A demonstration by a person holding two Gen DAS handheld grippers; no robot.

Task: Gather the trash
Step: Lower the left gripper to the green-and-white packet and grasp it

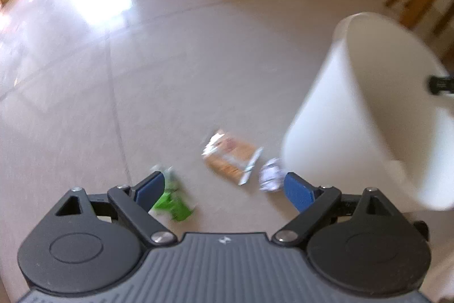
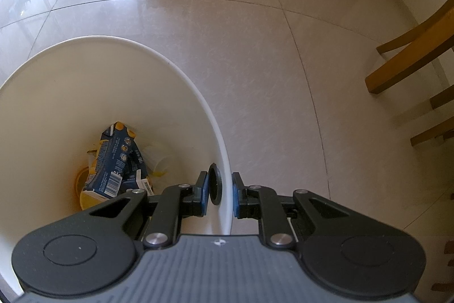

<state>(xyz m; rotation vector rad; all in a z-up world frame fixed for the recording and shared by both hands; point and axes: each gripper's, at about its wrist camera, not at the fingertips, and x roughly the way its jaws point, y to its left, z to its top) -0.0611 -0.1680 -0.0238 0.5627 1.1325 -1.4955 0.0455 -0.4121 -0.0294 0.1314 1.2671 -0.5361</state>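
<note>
**A:** What's the step in hand?

**B:** Picking litter off the floor (image 1: pixel 198 61). The left gripper (image 1: pixel 224 188) has its jaws spread wide with nothing between them, above three pieces: a green wrapper (image 1: pixel 174 202) just beside its left finger, an orange packet (image 1: pixel 231 159) in the middle a little further off, and a crumpled white paper ball (image 1: pixel 271 175) near its right finger, close to the foot of the white bin (image 1: pixel 340 115).

**A:** And the other hand?

**B:** The right gripper (image 2: pixel 220 196) is clamped narrowly on the bin's rim (image 2: pixel 224 161), one pad inside and one outside. A dark blue carton (image 2: pixel 119 161) and some yellow scraps already lie at the bottom.

**A:** So how should the pickup go?

**B:** I'd choose one piece, not straddle all three. The green wrapper is nearest. Centre both pads either side of it, come down until they are almost touching the tile, then close. It looks thin and flat, so a high grasp would probably slip off.

**A:** Any risk?

**B:** The left view is blurred, so the aim is hard to judge. Slowing before contact should help. Keeping the bin tipped towards that side shortens the carry.
</note>
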